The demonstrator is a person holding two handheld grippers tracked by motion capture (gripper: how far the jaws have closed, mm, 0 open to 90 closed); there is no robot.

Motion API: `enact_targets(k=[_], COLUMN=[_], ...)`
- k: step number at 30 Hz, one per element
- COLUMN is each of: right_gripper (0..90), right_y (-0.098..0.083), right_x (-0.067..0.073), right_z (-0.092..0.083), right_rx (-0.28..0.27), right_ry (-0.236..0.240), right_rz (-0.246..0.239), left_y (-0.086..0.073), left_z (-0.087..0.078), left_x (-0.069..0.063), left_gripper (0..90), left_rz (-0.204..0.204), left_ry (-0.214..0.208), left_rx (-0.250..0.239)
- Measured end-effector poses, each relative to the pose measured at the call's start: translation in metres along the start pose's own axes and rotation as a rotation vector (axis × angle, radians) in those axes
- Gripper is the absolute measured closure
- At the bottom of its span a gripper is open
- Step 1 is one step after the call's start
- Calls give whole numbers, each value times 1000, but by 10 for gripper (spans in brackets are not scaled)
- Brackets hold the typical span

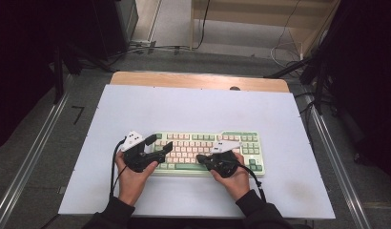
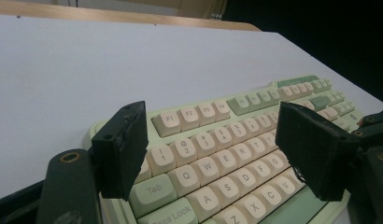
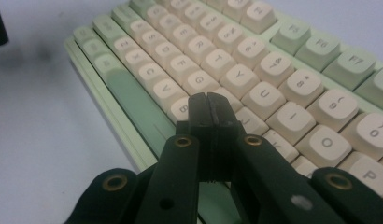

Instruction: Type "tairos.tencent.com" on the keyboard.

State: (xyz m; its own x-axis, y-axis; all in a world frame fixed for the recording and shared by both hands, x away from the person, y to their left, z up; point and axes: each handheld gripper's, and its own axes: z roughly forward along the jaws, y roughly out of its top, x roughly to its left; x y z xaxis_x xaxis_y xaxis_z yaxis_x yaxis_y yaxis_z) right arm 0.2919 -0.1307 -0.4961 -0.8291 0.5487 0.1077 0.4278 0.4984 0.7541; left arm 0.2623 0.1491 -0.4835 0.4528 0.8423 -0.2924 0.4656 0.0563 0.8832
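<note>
A pale green keyboard (image 1: 208,151) with cream and green keys lies on the white table top, near the front edge. My left gripper (image 1: 159,144) is open over the keyboard's left end. In the left gripper view its jaws (image 2: 213,144) stand wide apart above the number and letter rows of the keyboard (image 2: 236,105), with nothing between them. My right gripper (image 1: 203,159) is shut at the keyboard's front middle. In the right gripper view its closed tips (image 3: 209,100) sit just above the lower letter rows of the keyboard (image 3: 273,70); whether they touch a key I cannot tell.
The white sheet (image 1: 193,107) covers most of a wooden table (image 1: 198,80), whose far edge shows. Metal rails (image 1: 336,157) run along both sides on the floor. Cables (image 1: 284,52) and dark stands lie beyond the table. Bare white surface lies behind and beside the keyboard.
</note>
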Motion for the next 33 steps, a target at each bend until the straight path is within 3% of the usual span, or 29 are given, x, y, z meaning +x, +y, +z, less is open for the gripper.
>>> enact_targets(k=[3,7,11,15,22,33], right_gripper=[873,859,819,697,545,468], right_y=[1,5,4,2,1,-1], right_x=[0,-2,-10,-17,-21,-26], right_z=[-2,-19,-30,-35,-38,-40], right_rx=[4,-80,-105,-127,-138,-128], right_ry=[-3,5,-19,-27,-47,-61], right_rz=[16,28,53,84,104,130], left_y=[0,0,0,-1,-1,-1], left_z=[0,0,1,1,1,1], left_x=[0,0,0,-1,-1,-3], left_gripper=[256,256,256,256,256,261], left_rz=[1,-1,-4,-1,-2,6], left_ry=[-2,-3,-1,1,-2,-12], left_rx=[0,2,4,4,4,7])
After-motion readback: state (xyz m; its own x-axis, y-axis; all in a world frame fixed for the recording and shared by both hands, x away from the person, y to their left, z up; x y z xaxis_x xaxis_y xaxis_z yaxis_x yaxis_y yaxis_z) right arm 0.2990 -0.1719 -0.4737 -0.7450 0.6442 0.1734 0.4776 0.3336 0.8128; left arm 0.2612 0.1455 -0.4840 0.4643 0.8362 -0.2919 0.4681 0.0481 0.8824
